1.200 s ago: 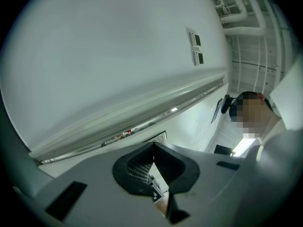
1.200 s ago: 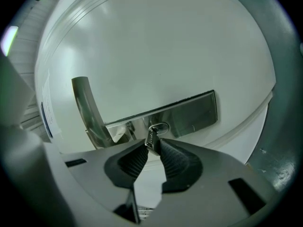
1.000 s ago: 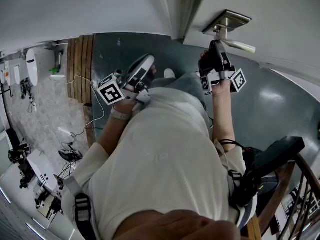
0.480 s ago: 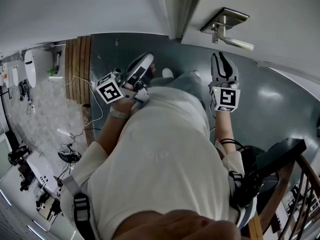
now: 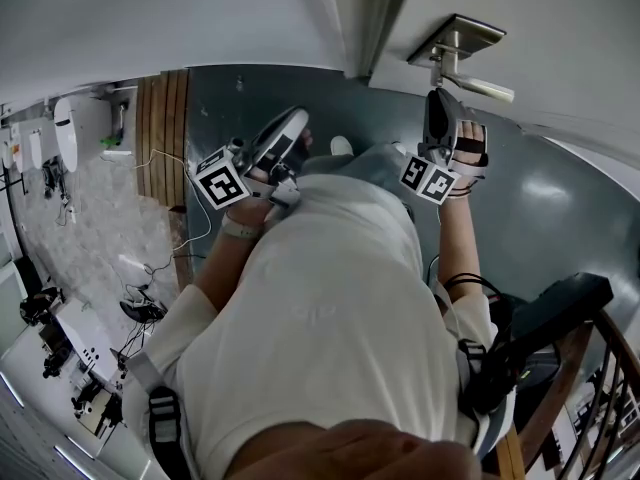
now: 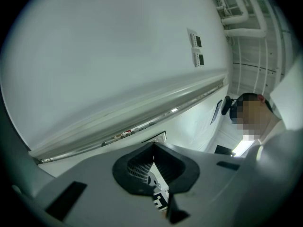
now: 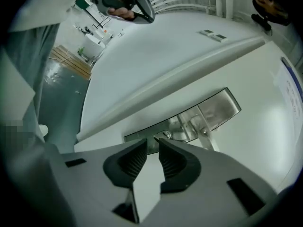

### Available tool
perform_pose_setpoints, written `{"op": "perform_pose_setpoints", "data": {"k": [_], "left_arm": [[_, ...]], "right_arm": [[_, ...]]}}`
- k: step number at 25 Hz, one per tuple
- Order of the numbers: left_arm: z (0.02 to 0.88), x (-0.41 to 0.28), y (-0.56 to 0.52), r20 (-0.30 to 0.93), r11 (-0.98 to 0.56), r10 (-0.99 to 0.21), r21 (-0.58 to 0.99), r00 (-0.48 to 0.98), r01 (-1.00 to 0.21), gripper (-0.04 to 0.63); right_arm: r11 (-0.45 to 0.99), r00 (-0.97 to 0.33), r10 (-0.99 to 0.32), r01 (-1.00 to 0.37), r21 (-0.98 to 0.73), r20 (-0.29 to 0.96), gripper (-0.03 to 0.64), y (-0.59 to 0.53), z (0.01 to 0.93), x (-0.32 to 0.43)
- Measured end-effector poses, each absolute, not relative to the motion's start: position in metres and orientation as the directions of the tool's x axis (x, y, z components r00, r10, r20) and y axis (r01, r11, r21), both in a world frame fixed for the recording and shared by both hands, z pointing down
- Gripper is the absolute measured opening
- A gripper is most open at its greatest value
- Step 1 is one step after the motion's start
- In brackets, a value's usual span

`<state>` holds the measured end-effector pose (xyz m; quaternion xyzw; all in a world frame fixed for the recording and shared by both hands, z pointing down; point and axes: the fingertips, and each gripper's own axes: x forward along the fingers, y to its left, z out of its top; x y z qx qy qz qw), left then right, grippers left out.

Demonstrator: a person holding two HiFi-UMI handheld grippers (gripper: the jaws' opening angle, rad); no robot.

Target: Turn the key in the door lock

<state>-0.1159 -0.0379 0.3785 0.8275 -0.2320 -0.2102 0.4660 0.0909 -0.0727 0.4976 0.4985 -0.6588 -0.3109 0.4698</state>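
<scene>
The metal lock plate [image 5: 455,38] with its lever handle [image 5: 485,89] is on the white door at the upper right of the head view. My right gripper [image 5: 437,95] reaches up to just under the handle. In the right gripper view the jaws [image 7: 152,141] stand a narrow gap apart, with white door showing between the pads, and their tips sit at the keyhole [image 7: 165,135] below the plate [image 7: 218,110]. No key can be made out. My left gripper [image 5: 295,124] is held away by the person's chest. Its pads [image 6: 154,144] meet at the tips, with nothing between them.
The door frame edge [image 5: 350,28] runs just left of the lock. Below is a dark green floor [image 5: 540,208], with wooden planks [image 5: 160,128] and cables at left. A stair railing [image 5: 600,368] and a black device [image 5: 540,318] are at the lower right.
The right gripper was at the lock, drew back down from it half a second ago, and has come up to it again with its wrist rolled. The left gripper has stayed put.
</scene>
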Motion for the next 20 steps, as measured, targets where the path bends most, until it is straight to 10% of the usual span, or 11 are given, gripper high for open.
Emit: {"op": "perform_pose_setpoints", "data": {"k": [20], "left_arm": [[0.3786, -0.119, -0.0383, -0.134, -0.444, -0.59, 0.878, 0.796, -0.182, 0.009]], "right_arm": [[0.251, -0.04, -0.967, -0.316, 0.915, 0.251, 0.078, -0.0816, 0.4939, 0.0941]]}}
